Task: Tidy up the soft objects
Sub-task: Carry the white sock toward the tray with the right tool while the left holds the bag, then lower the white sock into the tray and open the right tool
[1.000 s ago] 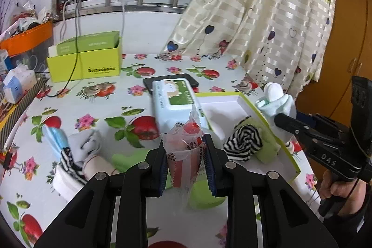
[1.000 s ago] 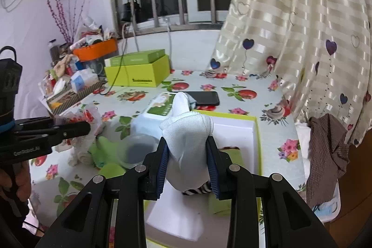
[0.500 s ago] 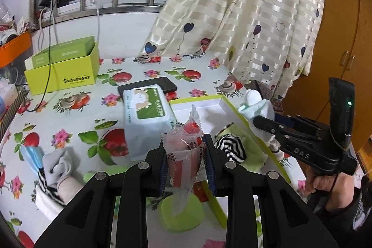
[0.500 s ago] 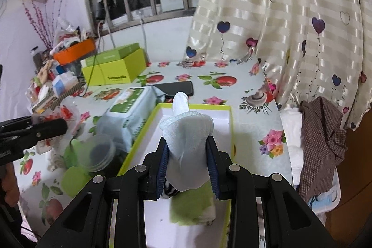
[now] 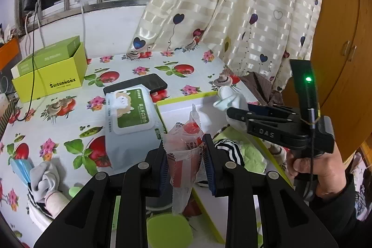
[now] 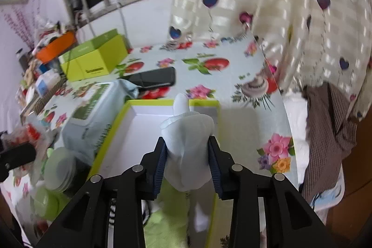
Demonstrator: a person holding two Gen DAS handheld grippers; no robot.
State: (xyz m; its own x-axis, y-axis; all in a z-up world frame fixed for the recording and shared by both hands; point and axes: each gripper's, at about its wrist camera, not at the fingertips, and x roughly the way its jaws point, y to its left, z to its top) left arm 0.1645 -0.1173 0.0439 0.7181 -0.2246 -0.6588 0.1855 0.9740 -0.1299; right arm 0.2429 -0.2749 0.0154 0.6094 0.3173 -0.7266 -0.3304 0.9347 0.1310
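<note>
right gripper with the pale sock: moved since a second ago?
Yes. The right gripper, its jaws just opening around the pale blue-white sock, advanced over the yellow-rimmed white tray.

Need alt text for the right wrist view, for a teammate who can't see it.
The right gripper, jaws just opening, has a pale blue-white sock between its pads above a white tray with a lime-green rim. A wet-wipes pack lies left of the tray, on a floral tablecloth.
</note>
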